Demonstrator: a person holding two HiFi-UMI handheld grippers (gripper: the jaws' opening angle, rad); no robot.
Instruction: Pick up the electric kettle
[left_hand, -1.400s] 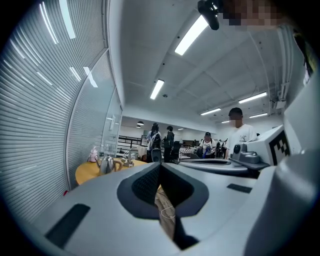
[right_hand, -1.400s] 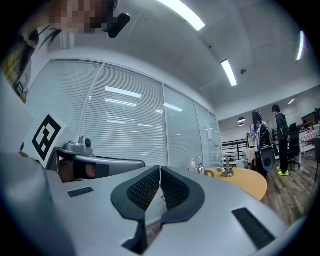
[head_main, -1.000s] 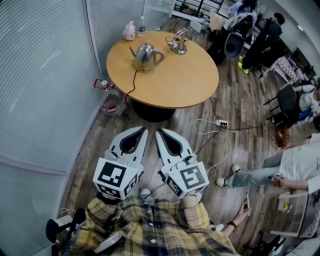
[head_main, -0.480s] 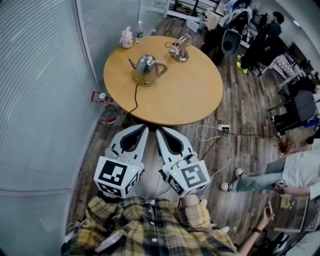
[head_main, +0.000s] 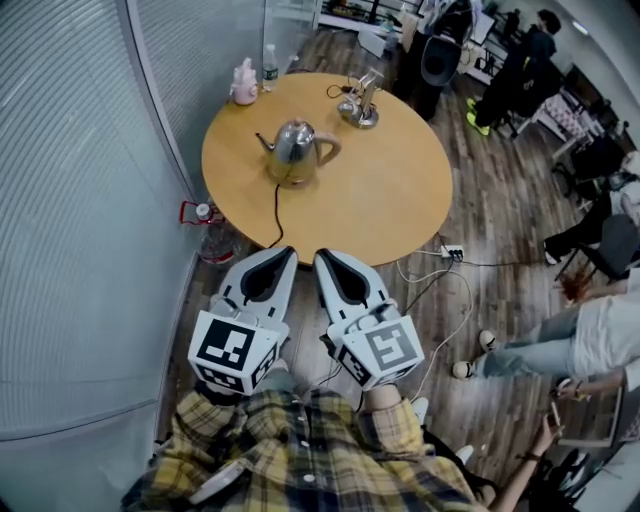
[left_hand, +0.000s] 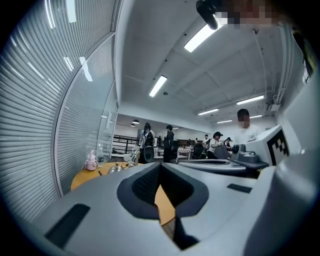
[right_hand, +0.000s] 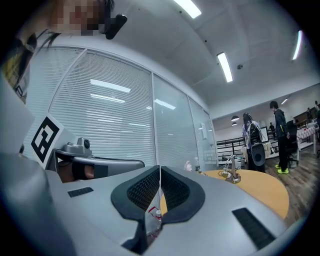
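The electric kettle sits on the round worktop, a bit nearer the left edge than the middle. Its spout points toward the left edge. Its curved handle sticks out the other way. A black cord runs from under it to the near edge.

The left hand-held gripper and the right hand-held gripper are side by side, with their tips close to the near edge. They are well apart from the kettle. Both have their jaws pressed together, with nothing in them.

I think the kettle is hard and shiny, so its round body would be slippery. It may be heavy if there is water inside, but I cannot tell. The handle looks like the best place to grab. The jaws must open first. The cord could tug, so lifting straight up seems safest.
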